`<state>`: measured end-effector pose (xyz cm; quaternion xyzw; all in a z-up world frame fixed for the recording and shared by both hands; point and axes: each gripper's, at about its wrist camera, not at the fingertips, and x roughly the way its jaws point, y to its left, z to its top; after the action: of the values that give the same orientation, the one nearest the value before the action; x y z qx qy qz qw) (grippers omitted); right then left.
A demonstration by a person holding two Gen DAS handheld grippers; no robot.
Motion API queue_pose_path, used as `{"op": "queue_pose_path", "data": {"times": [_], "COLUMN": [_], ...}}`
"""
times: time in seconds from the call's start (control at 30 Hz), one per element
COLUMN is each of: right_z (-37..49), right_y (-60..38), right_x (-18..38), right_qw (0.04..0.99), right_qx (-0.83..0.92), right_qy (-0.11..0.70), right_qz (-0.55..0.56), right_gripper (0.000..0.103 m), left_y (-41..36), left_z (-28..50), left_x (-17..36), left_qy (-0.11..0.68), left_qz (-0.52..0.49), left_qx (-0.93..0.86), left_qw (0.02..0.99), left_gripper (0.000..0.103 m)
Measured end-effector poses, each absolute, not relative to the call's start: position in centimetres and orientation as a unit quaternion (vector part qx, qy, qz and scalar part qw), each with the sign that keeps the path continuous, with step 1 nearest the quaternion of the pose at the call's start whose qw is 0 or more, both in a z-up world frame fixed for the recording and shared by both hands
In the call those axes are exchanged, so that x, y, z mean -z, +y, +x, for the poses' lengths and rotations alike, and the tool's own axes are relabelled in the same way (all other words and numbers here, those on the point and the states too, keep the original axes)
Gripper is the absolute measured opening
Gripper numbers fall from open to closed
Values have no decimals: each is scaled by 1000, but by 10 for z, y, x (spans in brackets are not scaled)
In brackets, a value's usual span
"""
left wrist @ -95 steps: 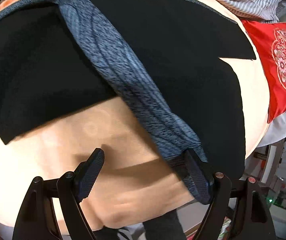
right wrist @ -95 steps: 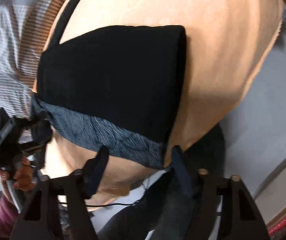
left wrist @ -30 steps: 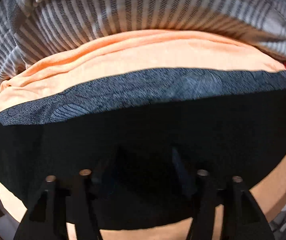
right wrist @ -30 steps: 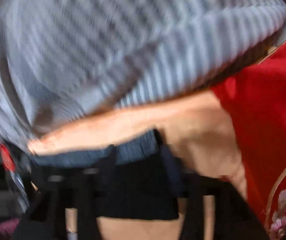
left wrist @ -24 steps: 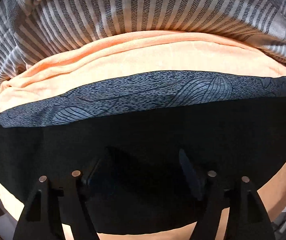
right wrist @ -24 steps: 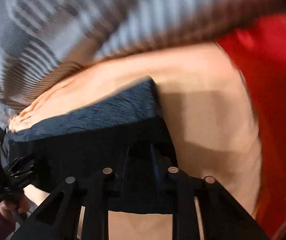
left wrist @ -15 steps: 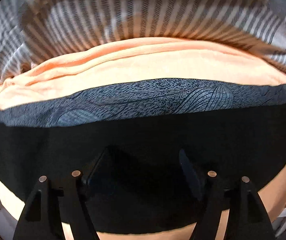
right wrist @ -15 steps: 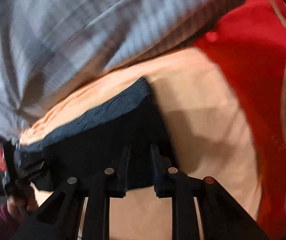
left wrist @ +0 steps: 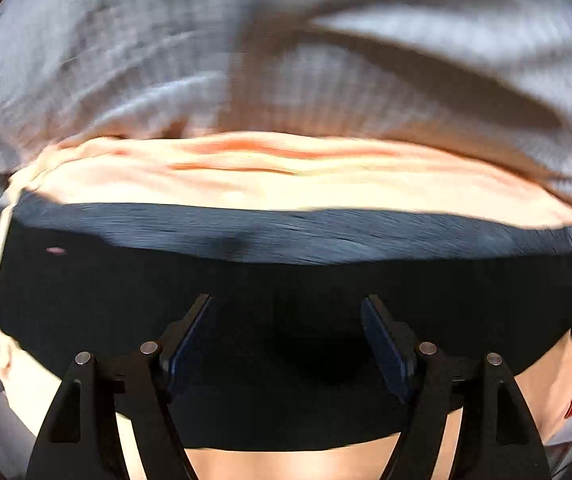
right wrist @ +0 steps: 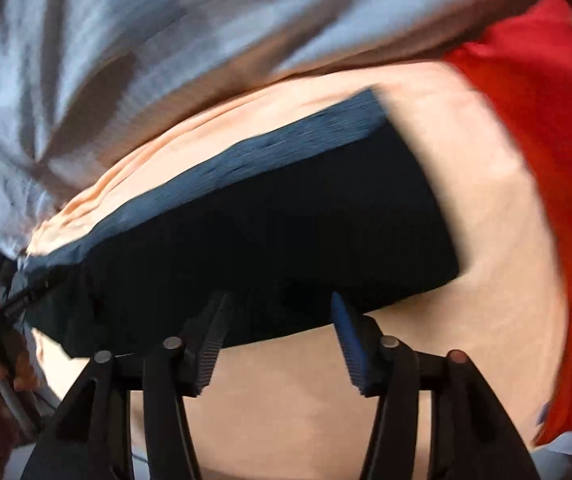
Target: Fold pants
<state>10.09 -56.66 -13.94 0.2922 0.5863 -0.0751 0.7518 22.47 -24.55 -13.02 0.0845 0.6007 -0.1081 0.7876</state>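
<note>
Left wrist view: pants (left wrist: 286,288), folded into a black band with a grey-blue waistband along the far edge, lie flat on the peach sheet (left wrist: 286,176). Left tongs (left wrist: 286,320) hover over them, jaws apart and just opened further, nothing pinched. Right wrist view: right tongs (right wrist: 275,320) at the near edge, jaws just opened, not gripping. Striped quilt (left wrist: 286,40) behind; red pillow (right wrist: 546,120) at right.

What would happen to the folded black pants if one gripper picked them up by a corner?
The pants would probably flop and come unfolded, since they are thin soft cloth lying flat in layers on the peach sheet. They look light, so lifting should be easy. Their patterned waistband seems thicker and may hang a little heavier.
</note>
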Motion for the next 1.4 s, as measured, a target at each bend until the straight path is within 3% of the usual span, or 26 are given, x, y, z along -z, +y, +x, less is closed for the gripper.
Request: {"op": "queue_pose_path", "data": {"times": [0.23, 0.43, 0.73, 0.9, 1.13, 1.17, 1.2, 1.23, 1.3, 1.33, 1.4], "right_z": [140, 210, 378, 442, 467, 468, 468, 465, 458, 456, 451], "right_y": [-444, -323, -152, -57, 10, 14, 17, 14, 24, 26, 25], "right_x": [143, 127, 104, 129, 176, 184, 187, 187, 176, 172, 160], "right_qw": [761, 785, 776, 748, 710, 701, 694, 692, 707, 710, 713], "right_qx": [8, -104, -257, -290, -305, -303, -309, -316, -322, -324, -333], "right_qy": [592, 584, 565, 587, 634, 645, 649, 648, 630, 625, 616], "right_qz": [263, 179, 110, 106, 32, 27, 34, 39, 9, 1, 3], "right_gripper": [60, 67, 68, 68, 68, 64, 42, 31, 14, 8, 3], "left_y": [-78, 31, 88, 108, 125, 126, 126, 124, 121, 120, 127], "left_z": [304, 368, 351, 327, 311, 308, 305, 301, 294, 290, 286], "left_x": [105, 121, 161, 165, 193, 193, 195, 195, 192, 191, 189], "left_qy": [578, 597, 613, 600, 606, 601, 597, 594, 585, 580, 579], "left_qz": [44, 3, -10, -4, -27, -27, -25, -30, -12, -1, -14], "left_qx": [52, 61, 77, 66, 55, 53, 55, 70, 66, 61, 63], "left_qw": [813, 800, 786, 797, 793, 797, 800, 801, 808, 812, 813], "left_gripper": [76, 79, 79, 79, 79, 78, 67, 52, 45, 36, 35]}}
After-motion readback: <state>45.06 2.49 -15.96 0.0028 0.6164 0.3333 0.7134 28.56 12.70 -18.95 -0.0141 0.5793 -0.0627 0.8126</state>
